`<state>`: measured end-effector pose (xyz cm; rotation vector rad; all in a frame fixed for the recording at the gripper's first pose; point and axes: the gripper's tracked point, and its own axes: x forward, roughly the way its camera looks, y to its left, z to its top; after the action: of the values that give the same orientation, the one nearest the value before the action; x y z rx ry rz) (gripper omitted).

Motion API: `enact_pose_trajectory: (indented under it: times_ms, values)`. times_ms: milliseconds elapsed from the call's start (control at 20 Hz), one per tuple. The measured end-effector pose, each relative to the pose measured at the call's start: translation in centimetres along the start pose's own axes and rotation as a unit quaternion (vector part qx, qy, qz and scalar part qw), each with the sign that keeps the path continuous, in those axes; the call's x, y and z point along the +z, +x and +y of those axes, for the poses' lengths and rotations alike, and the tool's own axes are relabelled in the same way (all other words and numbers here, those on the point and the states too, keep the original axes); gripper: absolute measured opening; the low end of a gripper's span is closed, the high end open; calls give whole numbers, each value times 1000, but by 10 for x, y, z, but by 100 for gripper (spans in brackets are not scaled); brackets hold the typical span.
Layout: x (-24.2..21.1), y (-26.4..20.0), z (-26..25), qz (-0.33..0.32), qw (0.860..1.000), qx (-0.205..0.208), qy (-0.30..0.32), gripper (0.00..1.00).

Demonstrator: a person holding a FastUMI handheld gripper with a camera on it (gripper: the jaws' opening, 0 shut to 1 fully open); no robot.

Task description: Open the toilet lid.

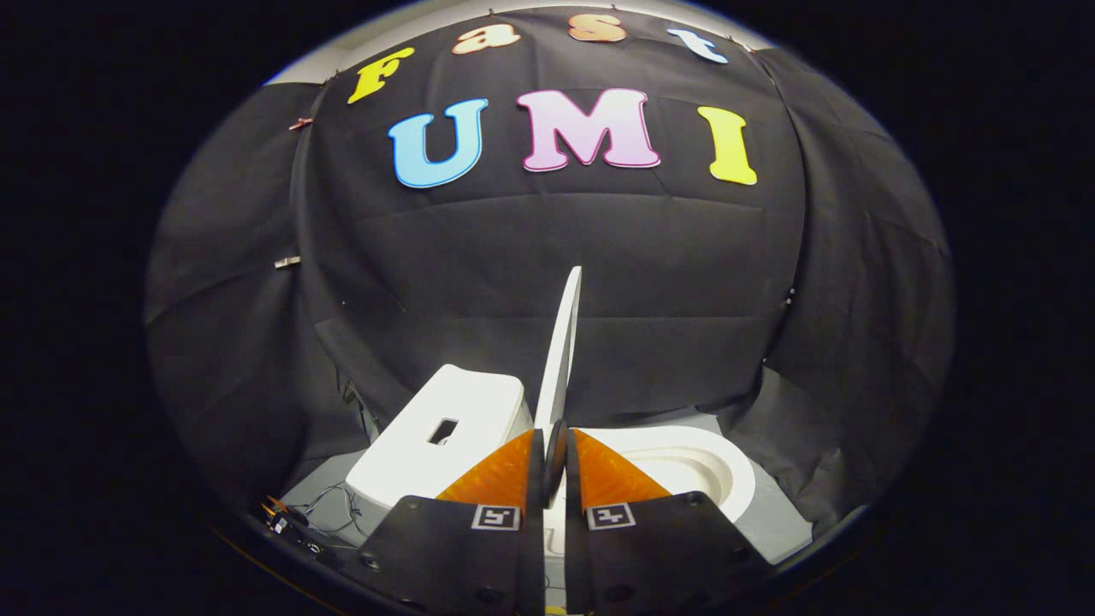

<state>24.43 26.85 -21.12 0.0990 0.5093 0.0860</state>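
Booth wall: we are looking at black cloth hanging behind the toilet, closing off the scene so the white fixture stands out.
Toilet (pixel 684 466): we are taking this as our landmark; its bowl rim is lying open to view, sitting on a pale floor.
Tank (pixel 445 428): we are seeing it at the back end of the toilet, where the lid would come to rest once fully up; a dark slot is showing in its top.
Toilet lid (pixel 560 359): we are holding it edge-on and raised near upright over the toilet, rising between bowl and tank, so we are judging the opening as nearly finished.
Gripper (pixel 554 453): we are pinching the lid's lower edge, both orange fingers (pixel 505 475) pressing its two faces with almost no gap, because a thin panel needs a firm clamp to swing.
Cables (pixel 299 518): we are noticing loose wires on the floor beside the tank end of the toilet.
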Motion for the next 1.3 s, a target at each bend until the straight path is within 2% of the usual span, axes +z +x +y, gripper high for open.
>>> enact_pose_trajectory:
  times_ms: [200, 450, 700, 850, 1000, 1100, 1200, 1300]
  values:
    - [0, 2, 41, -1, 1000, 7, -26, 14]
    - [-4, 8, 86, -4, 996, 4, -89, 14]
    - [-13, 15, 130, 2, 993, 16, -118, 14]
    - [-16, 16, 141, 9, 990, 11, -138, 14]
    - [-13, 15, 129, 5, 986, -19, -163, 14]
    - [-10, 12, 120, -2, 986, -24, -163, 15]
    - [3, 2, 114, -22, 988, -24, -149, 24]
    - [12, -9, 113, -36, 990, -19, -138, 54]
